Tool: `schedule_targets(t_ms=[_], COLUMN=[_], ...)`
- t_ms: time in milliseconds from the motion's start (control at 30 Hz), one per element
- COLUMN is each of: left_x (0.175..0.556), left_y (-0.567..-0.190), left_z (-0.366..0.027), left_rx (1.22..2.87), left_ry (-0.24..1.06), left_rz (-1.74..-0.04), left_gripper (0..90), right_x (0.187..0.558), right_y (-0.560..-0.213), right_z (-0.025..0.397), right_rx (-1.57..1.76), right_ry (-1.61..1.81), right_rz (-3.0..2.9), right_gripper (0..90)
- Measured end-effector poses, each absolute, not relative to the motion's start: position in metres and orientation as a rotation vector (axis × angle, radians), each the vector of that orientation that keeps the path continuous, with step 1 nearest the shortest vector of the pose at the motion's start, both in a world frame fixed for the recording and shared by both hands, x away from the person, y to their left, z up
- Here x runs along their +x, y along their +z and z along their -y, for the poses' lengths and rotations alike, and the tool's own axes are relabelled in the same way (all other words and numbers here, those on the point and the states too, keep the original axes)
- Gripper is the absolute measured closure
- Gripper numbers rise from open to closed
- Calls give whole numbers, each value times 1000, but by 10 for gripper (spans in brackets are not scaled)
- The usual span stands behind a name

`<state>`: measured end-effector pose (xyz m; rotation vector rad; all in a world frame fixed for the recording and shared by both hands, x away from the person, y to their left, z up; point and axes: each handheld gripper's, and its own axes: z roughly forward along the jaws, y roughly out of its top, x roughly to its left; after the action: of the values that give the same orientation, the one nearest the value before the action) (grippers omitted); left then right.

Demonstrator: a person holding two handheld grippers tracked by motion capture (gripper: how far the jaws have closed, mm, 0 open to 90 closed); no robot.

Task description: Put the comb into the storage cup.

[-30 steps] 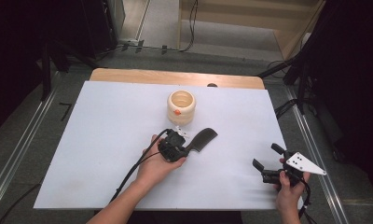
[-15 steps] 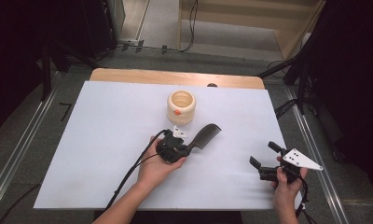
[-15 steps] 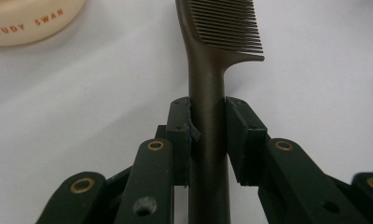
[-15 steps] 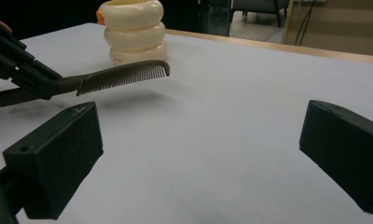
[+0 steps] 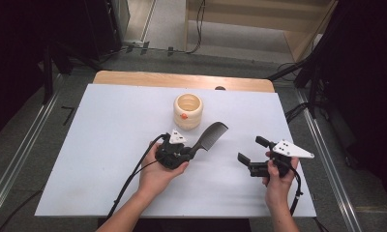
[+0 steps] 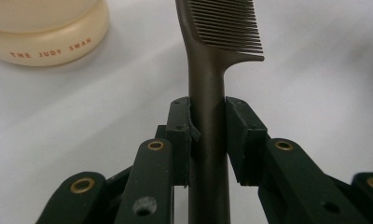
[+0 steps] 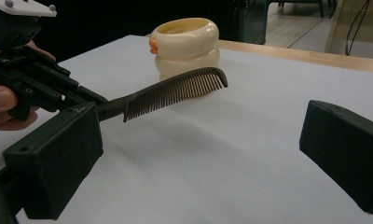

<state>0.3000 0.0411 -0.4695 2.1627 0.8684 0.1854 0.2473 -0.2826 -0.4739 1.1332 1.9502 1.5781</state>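
While the left gripper (image 5: 191,152) clamps the dark comb (image 5: 211,136) by its handle, the toothed end sticks out toward 1 o'clock, lifted off the white table (image 5: 104,130) just at 5 o'clock of the cream duck-shaped cup (image 5: 187,111). In the left gripper view both pads sit square on the handle (image 6: 208,140), just behind where the teeth start. Right gripper (image 5: 252,155) hangs at 3 o'clock of the comb, well apart, jaws spread wide, holding nothing.

Handling guess: comb looks like light, stiff plastic, smooth and a bit slippery; the thin teeth are the weak part. The handle is the right place to hold, as now. A grip on the teeth would likely flex or twist.

Readable text: "THE JUDY SWAN" (image 6: 40,55) printed in orange on the cup's base ring. No marking visible on the comb.
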Motion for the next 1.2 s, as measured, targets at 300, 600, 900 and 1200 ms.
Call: schedule_targets(t_ms=[300, 600, 900, 1200], left_x=[292, 283, 271, 261], left_y=[-463, -459, -458, -457], left_z=[-52, -53, -50, -47], left_rx=[2054, 1974, 1912, 1851], left_ry=[271, 312, 354, 379], left_rz=[-837, -786, -724, -690], left_gripper=[724, 724, 724, 724], right_x=[262, 275, 281, 283], right_y=[-461, -446, -449, -449], right_z=[258, 233, 221, 213], right_rx=[1109, 1109, 1211, 1323], right_ry=[1640, 1669, 1766, 1836], right_rz=[-1965, -1977, -1977, -1934], right_gripper=[0, 0, 0, 125])
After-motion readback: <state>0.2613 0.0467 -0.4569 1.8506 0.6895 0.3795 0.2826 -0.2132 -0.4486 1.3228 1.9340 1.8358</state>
